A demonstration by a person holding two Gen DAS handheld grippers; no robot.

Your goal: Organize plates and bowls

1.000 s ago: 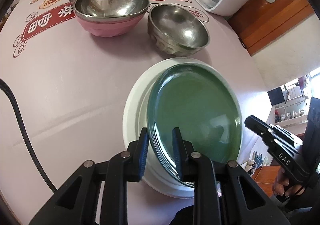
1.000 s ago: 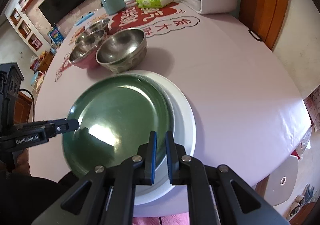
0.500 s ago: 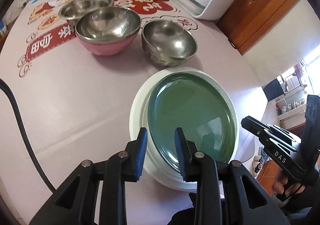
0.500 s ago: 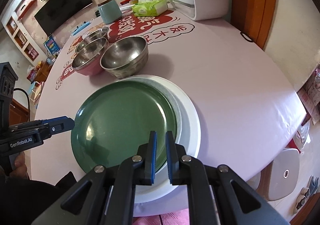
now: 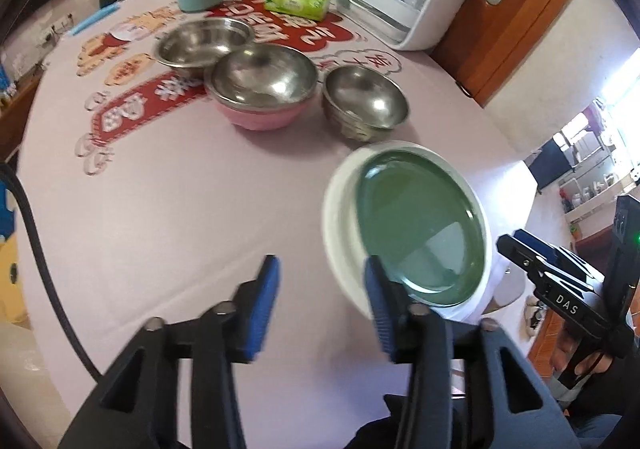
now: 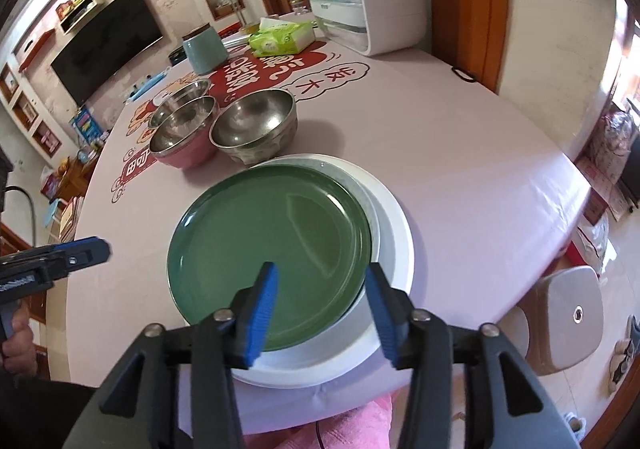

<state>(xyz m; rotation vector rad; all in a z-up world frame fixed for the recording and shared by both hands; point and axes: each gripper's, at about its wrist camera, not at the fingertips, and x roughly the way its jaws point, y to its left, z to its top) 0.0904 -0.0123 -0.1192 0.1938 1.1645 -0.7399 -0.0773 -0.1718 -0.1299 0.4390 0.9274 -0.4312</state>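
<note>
- The green plate [image 6: 272,245] lay flat on the white plate [image 6: 394,233] near the table's front edge, shifted a little toward the left side of the white one, so the two plates already made a stack.
- The right gripper [image 6: 320,309] hung over the near rim of that stack with its jaws opening; nothing was between the blue pads [image 6: 262,309], and they pressed on no rim.
- The left gripper [image 5: 320,305] was likewise opening, its pads over bare tablecloth [image 5: 180,209] just beside the white plate and holding nothing.
- Both grippers pointed steeply down at the stack's near edge, which suited letting go of a plate from two sides.
- Behind the plates stood a steel bowl [image 6: 254,131], just beside the white rim; whether they touched I could not tell.
- Further left a steel bowl nested in a pink bowl [image 6: 188,157], and a shallow steel basin [image 5: 204,41] sat behind them.
- Judging by this, the plates looked done and the bowls were not yet gathered into one stack.
</note>
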